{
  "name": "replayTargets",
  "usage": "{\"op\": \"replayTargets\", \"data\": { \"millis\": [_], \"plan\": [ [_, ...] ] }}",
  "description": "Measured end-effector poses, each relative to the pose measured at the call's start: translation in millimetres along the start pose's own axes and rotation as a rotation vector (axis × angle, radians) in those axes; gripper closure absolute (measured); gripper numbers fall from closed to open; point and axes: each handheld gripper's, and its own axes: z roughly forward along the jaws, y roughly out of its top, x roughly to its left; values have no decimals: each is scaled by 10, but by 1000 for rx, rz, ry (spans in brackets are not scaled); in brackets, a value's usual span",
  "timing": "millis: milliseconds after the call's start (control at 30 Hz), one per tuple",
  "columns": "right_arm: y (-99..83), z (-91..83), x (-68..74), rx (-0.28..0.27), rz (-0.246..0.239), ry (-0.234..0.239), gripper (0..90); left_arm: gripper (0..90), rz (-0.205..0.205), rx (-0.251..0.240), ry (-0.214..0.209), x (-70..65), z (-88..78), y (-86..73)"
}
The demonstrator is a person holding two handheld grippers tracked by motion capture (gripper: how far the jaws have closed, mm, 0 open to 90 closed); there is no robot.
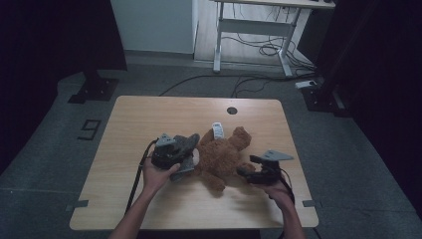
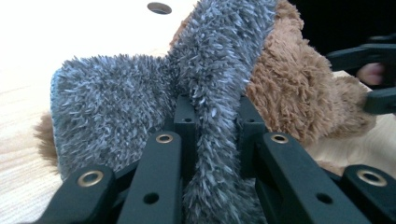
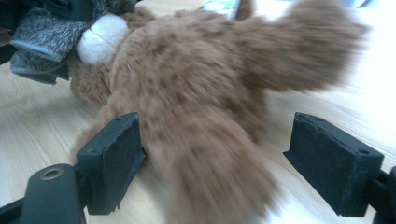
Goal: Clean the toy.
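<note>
both tongs are at work on a brown teddy bear [image 1: 221, 158] lying near the middle of the wooden table [image 1: 149, 117]. my left gripper [image 1: 175, 155] is pinching a fold of grey fuzzy cloth [image 2: 140, 98] between its jaws; in the left gripper view the fabric squeezes up between the two black pads, with the bear's brown plush just behind it. my right gripper [image 1: 247, 168] is spread wide, its jaws either side of one of the bear's limbs [image 3: 219, 163]; the left pad touches the fur, the right pad stands clear of it.

a white tag [image 1: 217, 130] sticks out at the bear's far side, and it carries dark print too small for me to read. on the floor left of the table a mark like a "9" [image 1: 89, 129] shows.

the right gripper view shows a white patch [image 3: 100, 39] on the bear beside the grey cloth, which the high view barely hints at. the high view alone gives the round hole [image 1: 232, 110] in the tabletop's far edge, a white desk frame [image 1: 256, 30] beyond, and cables [image 1: 259, 50] on the floor.
</note>
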Motion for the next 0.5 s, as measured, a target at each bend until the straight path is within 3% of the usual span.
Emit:
{"op": "replayTargets", "data": {
  "millis": [33, 100, 133, 167, 233, 333, 400, 500],
  "plan": [
    [0, 0, 0, 0, 0, 0, 173, 757, 1, 1, -3, -2, -10, -11],
    [43, 205, 63, 47, -25, 11, 174, 757, -2, -1, -11, -2, -29, -36],
    [38, 372, 116, 95, -47, 5, 222, 756, -3, -3, -12, -1, -38, -48],
    [38, 372, 116, 95, -47, 5, 222, 756, -4, -1, -15, 4, -47, -59],
    [-11, 472, 141, 124, -51, -4, 310, 755, -9, -3, -22, 17, -65, -79],
    [-53, 435, 110, 91, -24, 4, 441, 752, -11, -6, -20, 29, -126, -88],
    [-67, 407, 116, 80, -31, 3, 481, 750, -16, -14, 0, 63, -207, -82],
    [-85, 388, 124, 72, -35, -3, 511, 752, -56, -45, 53, 227, -364, -95]
  ]
}}
